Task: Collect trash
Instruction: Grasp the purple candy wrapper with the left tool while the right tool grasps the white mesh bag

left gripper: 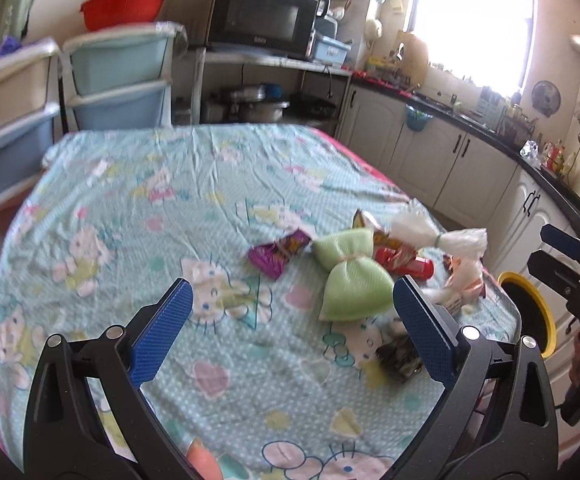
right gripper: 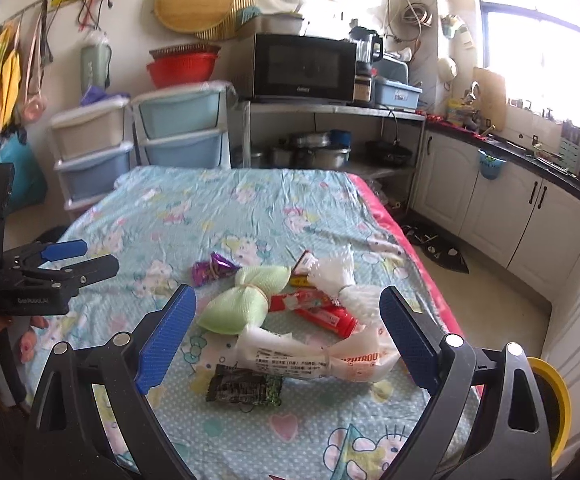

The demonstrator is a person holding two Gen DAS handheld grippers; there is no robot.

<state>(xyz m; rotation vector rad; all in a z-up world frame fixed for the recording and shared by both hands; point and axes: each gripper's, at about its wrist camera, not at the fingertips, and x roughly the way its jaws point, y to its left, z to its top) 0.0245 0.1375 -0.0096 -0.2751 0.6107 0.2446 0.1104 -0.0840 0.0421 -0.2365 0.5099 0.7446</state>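
Note:
A pile of trash lies on the cartoon-print tablecloth (left gripper: pixel 137 184): a tied green bag (left gripper: pixel 344 276), a purple wrapper (left gripper: pixel 279 254), a red wrapper (left gripper: pixel 406 262), tied white plastic bags (left gripper: pixel 438 236) and a dark wrapper (left gripper: pixel 398 354). The right wrist view shows the green bag (right gripper: pixel 245 300), purple wrapper (right gripper: pixel 211 268), red wrappers (right gripper: pixel 322 314), a printed white bag (right gripper: pixel 318 360) and the dark wrapper (right gripper: pixel 243 388). My left gripper (left gripper: pixel 292 328) is open and empty, above the cloth beside the pile. My right gripper (right gripper: pixel 287 334) is open and empty, hovering over the pile.
A yellow-rimmed bin (right gripper: pixel 552 400) stands off the table's right edge, also in the left wrist view (left gripper: pixel 530 312). Plastic drawer units (right gripper: pixel 141 140) and a microwave shelf (right gripper: pixel 310 72) stand behind the table. Kitchen cabinets (right gripper: pixel 510 208) run along the right.

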